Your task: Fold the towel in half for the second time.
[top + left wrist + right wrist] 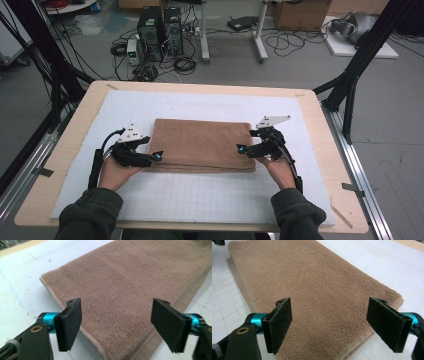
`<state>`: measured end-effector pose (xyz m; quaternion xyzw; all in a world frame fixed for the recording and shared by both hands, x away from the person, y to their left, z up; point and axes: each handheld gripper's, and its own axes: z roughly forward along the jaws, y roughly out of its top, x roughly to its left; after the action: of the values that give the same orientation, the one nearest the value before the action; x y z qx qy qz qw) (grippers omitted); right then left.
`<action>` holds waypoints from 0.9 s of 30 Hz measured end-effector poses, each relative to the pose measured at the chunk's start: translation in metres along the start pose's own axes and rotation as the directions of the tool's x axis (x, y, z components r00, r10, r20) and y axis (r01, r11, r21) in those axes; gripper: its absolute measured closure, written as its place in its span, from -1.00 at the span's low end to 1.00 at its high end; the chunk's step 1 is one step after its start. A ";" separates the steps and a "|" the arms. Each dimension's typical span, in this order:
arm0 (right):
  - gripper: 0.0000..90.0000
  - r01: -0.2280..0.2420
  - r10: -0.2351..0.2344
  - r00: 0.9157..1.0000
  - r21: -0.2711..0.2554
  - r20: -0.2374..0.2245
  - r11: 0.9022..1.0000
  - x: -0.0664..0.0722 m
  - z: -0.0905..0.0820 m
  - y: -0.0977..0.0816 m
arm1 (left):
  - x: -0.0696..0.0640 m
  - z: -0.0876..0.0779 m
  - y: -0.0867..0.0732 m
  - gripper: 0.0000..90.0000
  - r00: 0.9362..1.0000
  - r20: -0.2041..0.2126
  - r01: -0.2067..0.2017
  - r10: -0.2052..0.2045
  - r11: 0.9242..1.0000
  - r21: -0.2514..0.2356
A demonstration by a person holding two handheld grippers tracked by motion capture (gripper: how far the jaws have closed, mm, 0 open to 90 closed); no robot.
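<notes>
Towel: brown towel (pixel 202 144), folded into a flat rectangle, lies mid-mat, long side across the table; layered edges show along the near side.
Mat: white gridded mat (pixel 200 200) under the towel, covers most of the wooden table (pixel 55 185).
L gripper: left gripper (pixel 158 157) at the towel's near-left corner, tips pointing inward toward the towel, just at its edge.
L jaws: wide apart, nothing pinched; in the left gripper view (pixel 116 323) the towel corner lies below and between the pads (pixel 71 323), pads not pressing on it.
R gripper: right gripper (pixel 241 149) at the towel's right edge, near-right part, tips pointing inward, mirror of the left one.
R jaws: wide apart too, empty; in the right gripper view (pixel 329 323) the towel's end lies under the gap, pads (pixel 280 323) clear of the pile.
Hands: person's left hand (pixel 116 172) and right hand (pixel 280 170) hold the grippers from the near side, dark green sleeves (pixel 92 212) at the table's near edge.
Spacing: the 2 grippers sit at opposite ends of the towel, well apart, towel between them.
Bkgd: PC towers (pixel 160 32) and cables on the floor beyond the table, black frame legs (pixel 360 65) at the sides.
</notes>
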<state>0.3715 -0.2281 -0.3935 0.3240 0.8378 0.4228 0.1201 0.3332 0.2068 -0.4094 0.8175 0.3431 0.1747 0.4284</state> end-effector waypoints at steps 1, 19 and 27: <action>-0.59 -0.007 0.007 1.000 0.002 -0.003 1.000 0.000 0.000 0.000 | 0.000 -0.001 -0.002 -0.45 1.000 -0.003 0.001 -0.001 1.000 0.000; -0.71 0.040 -0.039 0.999 -0.031 0.018 0.999 0.019 -0.014 -0.009 | -0.007 -0.020 -0.013 -0.78 1.000 -0.008 0.014 -0.014 1.000 -0.012; -0.72 0.035 -0.035 0.999 -0.044 0.015 0.998 0.024 -0.025 -0.021 | -0.010 -0.030 -0.021 -0.83 1.000 -0.007 0.024 -0.024 1.000 -0.020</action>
<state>0.3321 -0.2374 -0.3931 0.3095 0.8329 0.4368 0.1404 0.2996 0.2256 -0.4094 0.8084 0.3526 0.1759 0.4373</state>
